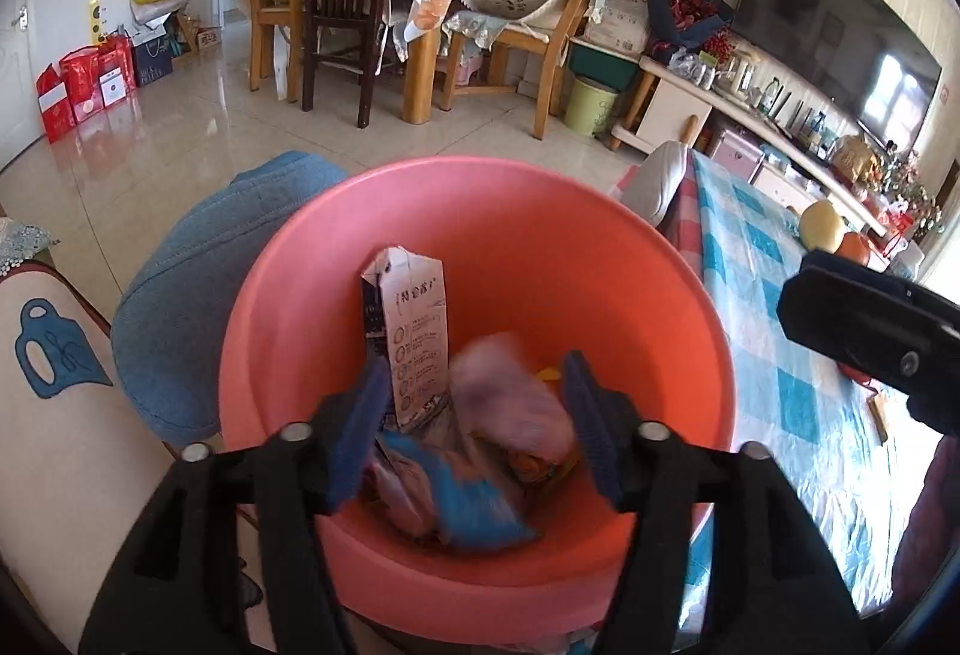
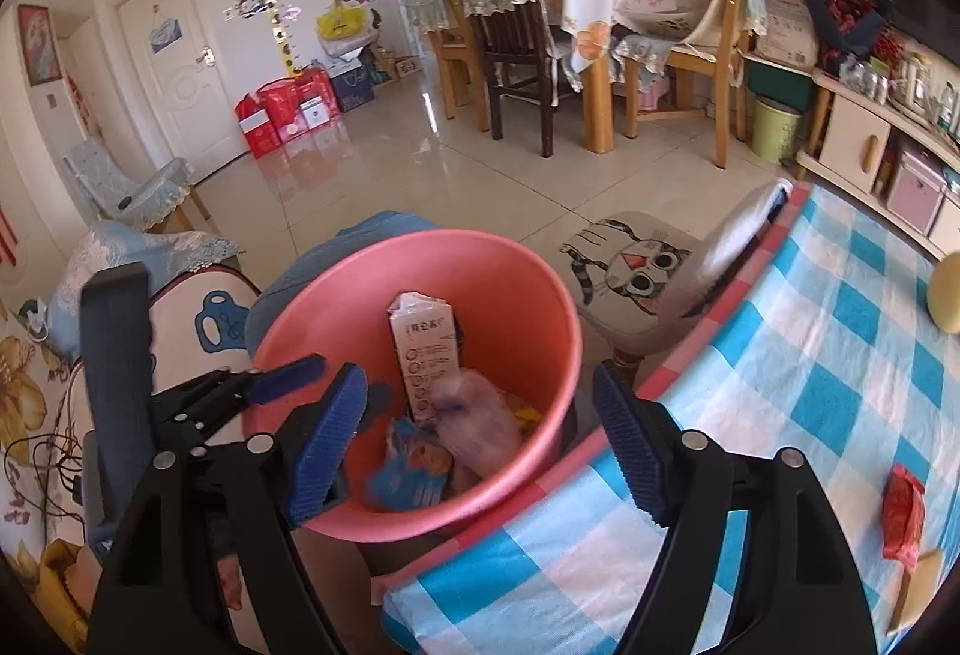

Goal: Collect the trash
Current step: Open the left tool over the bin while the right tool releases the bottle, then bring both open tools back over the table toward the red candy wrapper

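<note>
Pink plastic bucket [image 1: 480,247], round, smooth-walled, fills centre of the left wrist view; in the right wrist view it sits lower centre, just beside the edge of the worktop [image 2: 840,355], which has a glossy blue-and-white checked cover with a pink border. Inside the bucket: tall white milk carton [image 1: 414,331], boxy with a torn-open top, leaning upright against the far wall; a blurred pale purple crinkly wrapper [image 1: 510,397] beside it; a blue printed packet [image 1: 474,499] lying at the bottom. Left gripper [image 1: 474,415] hovers over the bucket mouth, jaws spread wide with nothing between them, blue ribbed pads on black plastic arms. Right gripper [image 2: 480,439] sits over the bucket's near rim and worktop edge, jaws wide apart, also empty. Red crumpled wrapper [image 2: 900,517] lies on the worktop at lower right of the right wrist view, well apart from the bucket. Round yellow fruit [image 2: 948,295] at the right edge. Cat-print cushioned stool [image 2: 630,271] stands just beyond the bucket on the shiny tiled floor [image 2: 420,187].
</note>
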The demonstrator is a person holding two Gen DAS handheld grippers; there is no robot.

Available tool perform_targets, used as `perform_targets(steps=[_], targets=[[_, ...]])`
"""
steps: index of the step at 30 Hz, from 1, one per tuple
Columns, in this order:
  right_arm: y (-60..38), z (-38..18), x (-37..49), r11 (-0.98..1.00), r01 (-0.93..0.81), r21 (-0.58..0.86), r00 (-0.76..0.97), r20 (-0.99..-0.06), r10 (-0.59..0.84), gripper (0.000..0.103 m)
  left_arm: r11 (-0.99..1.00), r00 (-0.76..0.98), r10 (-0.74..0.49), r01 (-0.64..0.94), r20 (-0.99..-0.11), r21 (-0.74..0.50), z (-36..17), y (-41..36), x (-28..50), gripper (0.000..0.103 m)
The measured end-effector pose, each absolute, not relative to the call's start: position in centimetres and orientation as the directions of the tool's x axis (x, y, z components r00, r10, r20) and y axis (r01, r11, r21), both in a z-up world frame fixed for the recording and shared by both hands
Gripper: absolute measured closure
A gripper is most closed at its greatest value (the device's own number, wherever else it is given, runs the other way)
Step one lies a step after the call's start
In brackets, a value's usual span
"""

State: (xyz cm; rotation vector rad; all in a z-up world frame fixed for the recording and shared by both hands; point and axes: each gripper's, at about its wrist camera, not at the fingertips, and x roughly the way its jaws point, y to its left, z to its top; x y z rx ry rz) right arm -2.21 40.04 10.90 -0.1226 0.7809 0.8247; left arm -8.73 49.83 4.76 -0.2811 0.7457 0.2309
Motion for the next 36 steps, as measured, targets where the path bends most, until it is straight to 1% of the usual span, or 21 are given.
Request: perform_targets(steps=[2,3,6,8,14,15,16,21,25,30,32,34,36], targets=[[38.9,10.9,-2.2,0.704,-0.683,0.195,0.438,-0.663,0.607,0.019,0.937,0.716,0.115,-0.308,-0.689,-0.164,4.9,49.7,-8.8,0.029],[38.4,10.8,-2.2,0.713,-0.675,0.190,0.447,-0.664,0.600,0.017,0.934,0.715,0.125,-0.318,-0.688,-0.161,4.9,49.7,-9.0,0.021],[36.7,10.7,-2.4,0.738,-0.651,0.175,0.466,-0.675,0.572,0.016,0.935,0.715,0.138,-0.322,-0.686,-0.147,5.1,49.4,-9.2,0.020],[35.6,10.6,-2.6,0.752,-0.637,0.169,0.474,-0.683,0.555,0.016,0.935,0.711,0.158,-0.331,-0.685,-0.128,5.4,49.1,-9.4,0.018],[32.8,10.4,-3.4,0.780,-0.612,0.132,0.497,-0.702,0.509,0.016,0.933,0.740,0.180,-0.337,-0.648,-0.126,6.3,48.5,-10.6,0.015],[32.3,10.4,-3.6,0.784,-0.609,0.121,0.504,-0.704,0.500,0.015,0.933,0.745,0.175,-0.333,-0.644,-0.132,6.6,48.3,-10.8,0.015],[31.9,10.4,-3.9,0.788,-0.606,0.111,0.510,-0.705,0.492,0.012,0.934,0.750,0.169,-0.329,-0.640,-0.139,6.7,48.3,-10.9,0.015],[29.8,10.6,-4.7,0.802,-0.593,0.068,0.536,-0.711,0.456,0.010,0.940,0.779,0.157,-0.307,-0.608,-0.150,8.2,47.3,-11.6,0.012],[28.4,11.0,-5.3,0.812,-0.582,0.051,0.548,-0.713,0.438,0.009,0.947,0.777,0.167,-0.299,-0.606,-0.122,9.4,45.8,-11.5,0.012],[26.8,12.0,-6.3,0.813,-0.581,0.030,0.569,-0.700,0.432,0.009,0.953,0.753,0.212,-0.300,-0.623,-0.038,10.8,43.8,-11.2,0.012],[26.1,12.4,-6.7,0.815,-0.579,0.028,0.575,-0.695,0.432,0.009,0.952,0.753,0.234,-0.305,-0.616,-0.012,11.2,43.1,-11.4,0.011],[25.4,12.7,-7.0,0.817,-0.577,0.025,0.580,-0.691,0.431,0.009,0.954,0.753,0.242,-0.300,-0.611,0.008,11.7,42.2,-11.5,0.007],[24.7,12.9,-7.4,0.820,-0.572,0.020,0.587,-0.688,0.427,0.009,0.957,0.750,0.245,-0.290,-0.614,0.028,12.1,41.3,-11.4,0.007]])
